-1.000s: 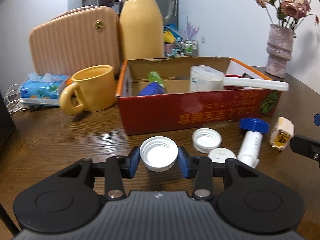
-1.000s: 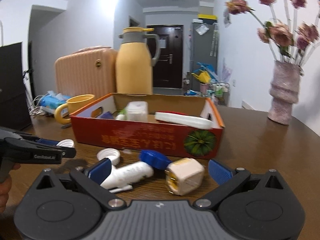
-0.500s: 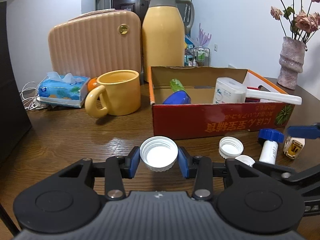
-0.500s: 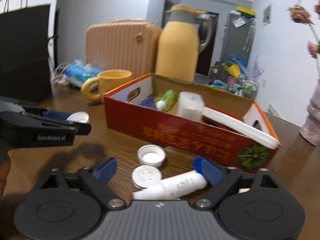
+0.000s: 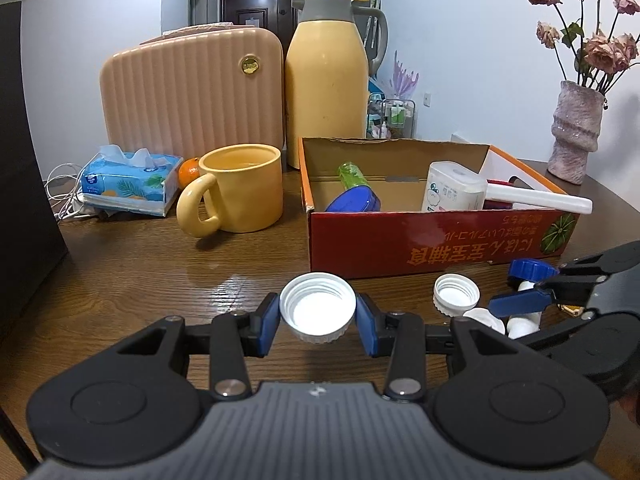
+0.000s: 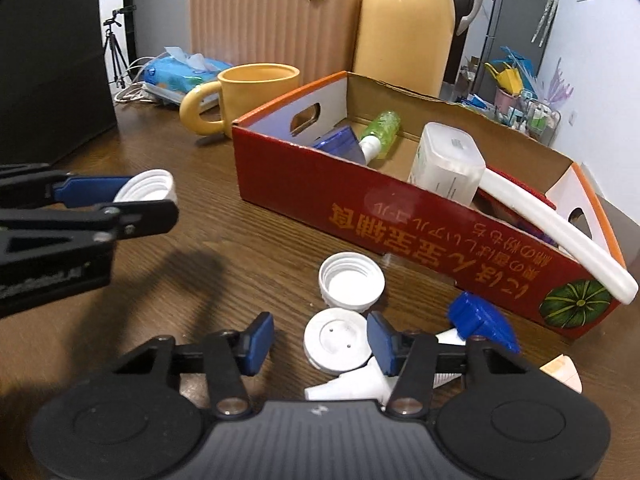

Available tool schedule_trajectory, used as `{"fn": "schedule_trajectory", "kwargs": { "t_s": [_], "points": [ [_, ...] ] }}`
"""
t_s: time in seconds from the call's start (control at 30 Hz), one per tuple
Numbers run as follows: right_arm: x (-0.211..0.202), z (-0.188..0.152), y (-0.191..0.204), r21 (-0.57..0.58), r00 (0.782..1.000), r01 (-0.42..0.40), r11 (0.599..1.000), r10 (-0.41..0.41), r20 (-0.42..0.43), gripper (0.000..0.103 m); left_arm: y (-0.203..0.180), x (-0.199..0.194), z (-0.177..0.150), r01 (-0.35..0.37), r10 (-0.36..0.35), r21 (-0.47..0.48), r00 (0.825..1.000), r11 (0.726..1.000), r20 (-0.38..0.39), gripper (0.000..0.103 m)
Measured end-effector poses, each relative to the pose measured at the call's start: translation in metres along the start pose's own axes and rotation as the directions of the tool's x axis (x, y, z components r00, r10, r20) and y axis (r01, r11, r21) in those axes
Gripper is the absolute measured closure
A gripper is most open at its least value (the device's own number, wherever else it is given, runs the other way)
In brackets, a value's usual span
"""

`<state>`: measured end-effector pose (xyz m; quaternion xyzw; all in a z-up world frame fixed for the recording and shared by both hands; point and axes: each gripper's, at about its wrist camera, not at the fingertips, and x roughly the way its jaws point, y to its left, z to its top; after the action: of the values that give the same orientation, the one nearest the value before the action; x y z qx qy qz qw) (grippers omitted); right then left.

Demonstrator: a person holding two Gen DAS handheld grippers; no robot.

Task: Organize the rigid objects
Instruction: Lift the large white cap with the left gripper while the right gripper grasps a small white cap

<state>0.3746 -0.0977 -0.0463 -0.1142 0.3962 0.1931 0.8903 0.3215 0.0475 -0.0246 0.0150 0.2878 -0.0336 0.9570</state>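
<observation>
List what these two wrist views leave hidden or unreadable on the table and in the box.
- White tube, right wrist view: mostly covered by the right gripper and the flat white cap.
- Cream plug, right wrist view: only a corner shows behind the gripper body.
- Red item in the red box: hidden under the white handle.
- Box floor, left wrist view: blocked by its front wall.
- Jar label: too small to read.
</observation>
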Motion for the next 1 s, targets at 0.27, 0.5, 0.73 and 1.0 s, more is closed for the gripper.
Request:
{"fn": "schedule_trajectory", "kwargs": {
  "t_s": [0.27,0.5,0.73,1.0],
  "points": [
    [0.005,0.005,-0.004,0.032,1.000,0.009,0.999,-0.008,-0.027,0.050,0.008,-0.001,0.000,-0.005,0.005,-0.010,1.000,1.000,-0.004,0.062],
    [0.011,0.009,-0.006,0.056,0.999,-0.011,0.998,0.014,-0.050,0.094,0.014,0.000,0.000,-0.007,0.006,-0.021,1.000,1.000,-0.013,0.062],
    [0.000,0.001,0.000,0.054,1.000,-0.020,0.998,0.019,0.004,0.094,0.019,-0.003,0.001,-0.007,0.007,-0.032,1.000,0.999,-0.005,0.062],
    [-0.053,-0.014,0.002,0.053,0.988,-0.024,0.998,0.016,0.156,0.094,0.019,-0.006,0.001,-0.010,0.010,-0.041,1.000,0.999,0.005,0.062]
  ]
}}
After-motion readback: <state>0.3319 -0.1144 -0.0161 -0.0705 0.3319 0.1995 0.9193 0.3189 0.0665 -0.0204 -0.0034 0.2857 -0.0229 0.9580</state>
